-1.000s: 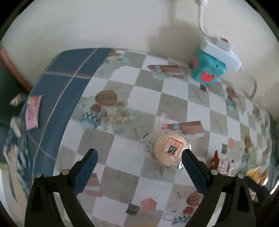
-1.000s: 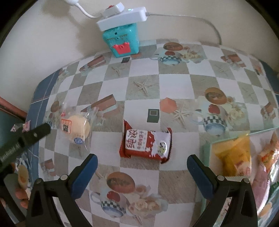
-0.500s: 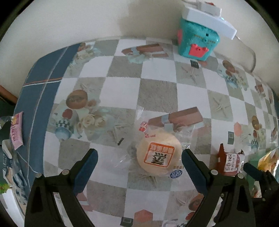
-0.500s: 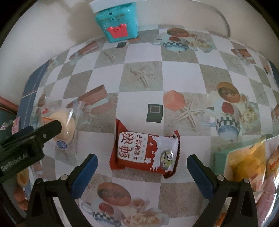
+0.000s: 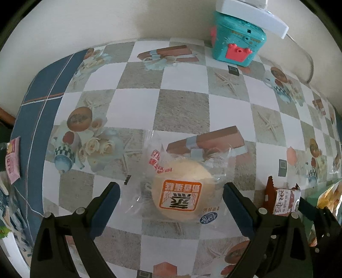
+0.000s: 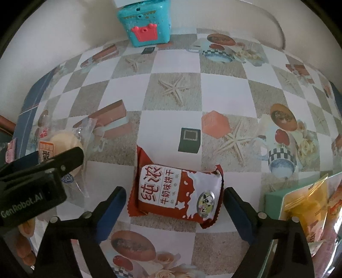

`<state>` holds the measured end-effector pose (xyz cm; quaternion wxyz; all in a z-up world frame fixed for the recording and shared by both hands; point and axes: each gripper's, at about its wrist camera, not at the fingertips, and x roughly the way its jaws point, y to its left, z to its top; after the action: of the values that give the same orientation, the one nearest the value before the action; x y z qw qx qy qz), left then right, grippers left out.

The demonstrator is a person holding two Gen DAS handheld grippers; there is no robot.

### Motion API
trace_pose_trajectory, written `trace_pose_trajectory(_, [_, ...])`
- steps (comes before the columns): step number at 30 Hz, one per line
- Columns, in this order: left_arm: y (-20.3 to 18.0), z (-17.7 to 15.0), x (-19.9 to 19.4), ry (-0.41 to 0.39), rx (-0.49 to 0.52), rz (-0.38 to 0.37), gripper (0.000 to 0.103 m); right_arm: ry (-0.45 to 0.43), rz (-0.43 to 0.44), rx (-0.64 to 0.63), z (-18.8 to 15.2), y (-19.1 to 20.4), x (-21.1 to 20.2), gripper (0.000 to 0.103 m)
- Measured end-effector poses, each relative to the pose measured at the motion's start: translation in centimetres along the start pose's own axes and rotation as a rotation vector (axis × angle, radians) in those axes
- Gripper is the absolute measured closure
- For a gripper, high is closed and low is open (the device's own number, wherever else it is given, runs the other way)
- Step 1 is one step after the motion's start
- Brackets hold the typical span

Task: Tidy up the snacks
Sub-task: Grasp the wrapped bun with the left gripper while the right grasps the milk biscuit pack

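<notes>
**Both grippers down over their snacks, nothing grabbed yet**

Container first: there's a teal tray (image 6: 272, 197) at the right edge of the table, and it's got a yellow snack bag (image 6: 307, 201) in it plus some orange-ish packets further right that I can't make out.

The red biscuit pack (image 6: 175, 188) lies flat on the checkered tablecloth (image 6: 171, 126), long axis roughly across the right wrist view, tilted a bit, label up, the little round sticker end toward the tray. The right gripper (image 6: 174, 203) straddles it, jaws spread wide. They've just been closing in a little with the pack between them. The right pad looks to be right at the pack's crimped end, the left one just clear, so no squeeze.

The round bun in a clear wrapper (image 5: 182, 192) sits left of the biscuit pack, orange label up, upside down in the left wrist view. The left gripper (image 5: 172, 201) is wide open around it, pads apart from the bun.

Other stuff: a teal toy box (image 6: 146, 27) against the wall with a white power strip (image 5: 252, 12) on top, and a pink packet (image 5: 12, 160) off the table's left edge. The two grippers are close beside each other.
</notes>
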<state>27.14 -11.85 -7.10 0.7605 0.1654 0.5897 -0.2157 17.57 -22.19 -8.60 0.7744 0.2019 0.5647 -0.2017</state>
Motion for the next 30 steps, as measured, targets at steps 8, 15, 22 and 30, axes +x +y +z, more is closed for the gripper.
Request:
trace_pose_trajectory(8, [1.8,-0.8,-0.4,0.005,-0.072,-0.015,0.025,-0.025,-0.01,-0.006,-0.7,-0.5,-1.5,0.033])
trace_pose_trajectory(15, [3.6,-4.4,-1.3,0.011,-0.227,-0.024,0.026,-0.029,0.001,0.003,-2.2,-1.2,-2.3,0.034])
trace_pose_trajectory(22, [4.2,-8.2,-2.5,0.018,-0.349,-0.014,0.026,-0.036,0.02,0.026,-5.0,-1.8,-4.0,0.034])
trace_pose_trajectory(30, [4.1,-11.6,-6.6,-0.002,-0.409,0.046,0.026,-0.049,0.043,0.05,-8.7,-2.0,-6.7,0.034])
